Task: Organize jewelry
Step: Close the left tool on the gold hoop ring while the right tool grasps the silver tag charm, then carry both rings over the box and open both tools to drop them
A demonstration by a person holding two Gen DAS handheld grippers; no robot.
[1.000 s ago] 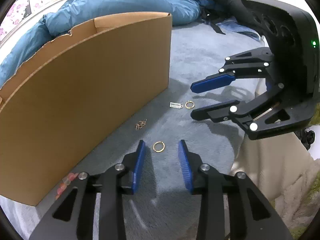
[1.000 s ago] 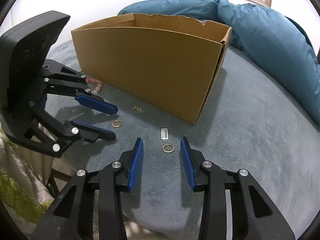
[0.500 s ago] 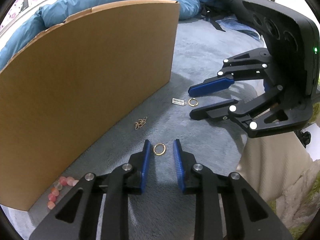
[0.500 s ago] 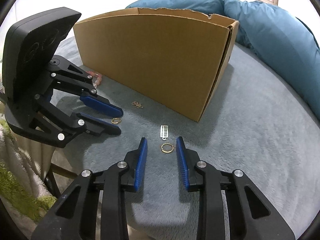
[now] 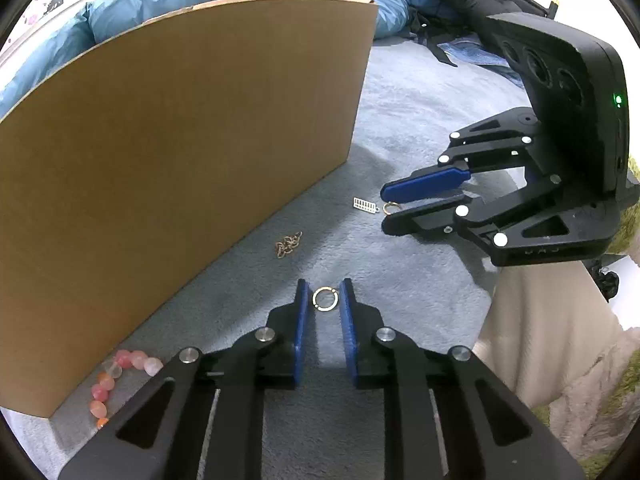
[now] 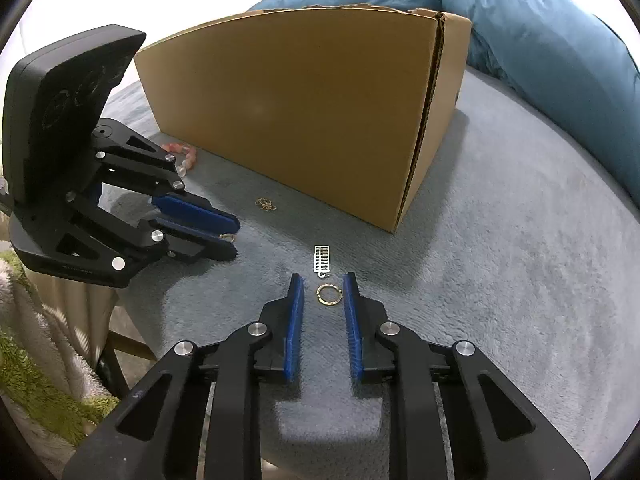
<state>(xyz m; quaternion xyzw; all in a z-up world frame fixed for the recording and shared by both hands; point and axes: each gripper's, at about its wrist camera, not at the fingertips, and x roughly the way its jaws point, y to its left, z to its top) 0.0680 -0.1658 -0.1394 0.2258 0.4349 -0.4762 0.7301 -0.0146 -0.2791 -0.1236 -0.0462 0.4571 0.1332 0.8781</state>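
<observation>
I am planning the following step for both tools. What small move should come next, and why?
Probably finish closing both. The left tool has just been closing around a small gold ring that lies on the grey plush cover, and the right tool around a second gold ring; gaps remain beside each ring, so neither is gripped yet. Then lift toward the brown cardboard box.

You have no readable text, label, brand or number here; faint embossed marks on the right gripper [image 5: 390, 212] body are too small to make out.
</observation>
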